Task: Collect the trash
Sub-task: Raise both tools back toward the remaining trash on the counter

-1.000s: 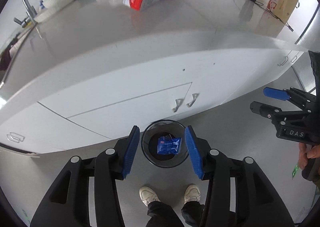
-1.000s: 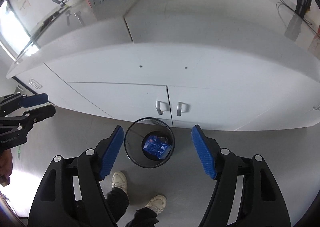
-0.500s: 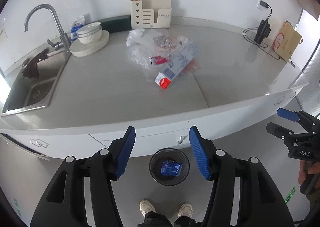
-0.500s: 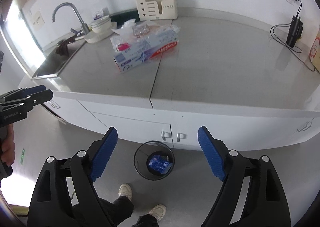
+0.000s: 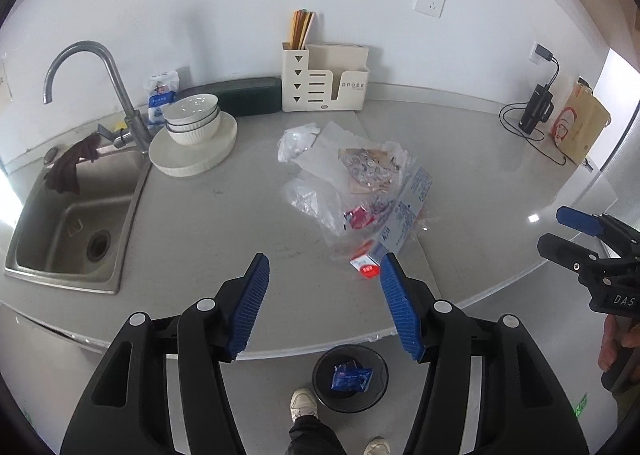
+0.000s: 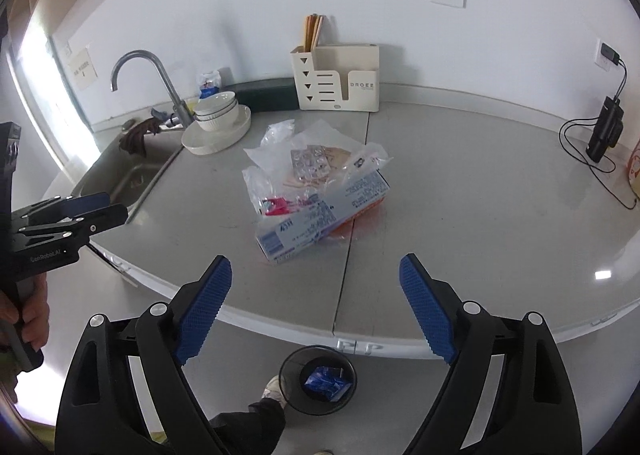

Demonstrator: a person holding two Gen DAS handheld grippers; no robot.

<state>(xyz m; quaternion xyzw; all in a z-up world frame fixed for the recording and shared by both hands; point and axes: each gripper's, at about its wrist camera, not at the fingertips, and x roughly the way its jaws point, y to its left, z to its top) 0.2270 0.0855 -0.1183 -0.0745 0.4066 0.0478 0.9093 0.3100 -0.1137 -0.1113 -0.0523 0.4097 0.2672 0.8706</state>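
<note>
Grey kitchen worktop (image 5: 200, 223) against a white wall, sink (image 5: 76, 215) at its far-left end, seen from above and in front. Left claw (image 5: 324, 305) spread, nothing between its blue pads; right claw (image 6: 316, 305) spread wider, jaws opening, likewise empty. Trash pile ahead of and beyond both claws, near mid-worktop: crumpled clear plastic bags (image 5: 316, 191), a blister pack (image 6: 309, 163), small red wrappers (image 6: 276, 205), and a long white-and-blue carton (image 6: 320, 215) lying on its side with one end toward the front edge. Round black bin (image 6: 318, 385) on the floor below both claws, in front of the cabinet doors, one blue packet (image 6: 325, 379) already inside. Stacked bowls on a plate (image 5: 192, 135), organiser with chopsticks (image 6: 336, 75) and charger (image 6: 604, 133) farther back, probably not trash.

Step in hand, as judged: between items, one piece binned and both claws raised above worktop level, facing the remaining pile.

Next move, as judged: forward reach over the worktop edge, jaws kept wide, closing across the carton's narrow width or on a bunched fold of bag. Risk: loose film slipping from the pads, small wrappers spilling out.
</note>
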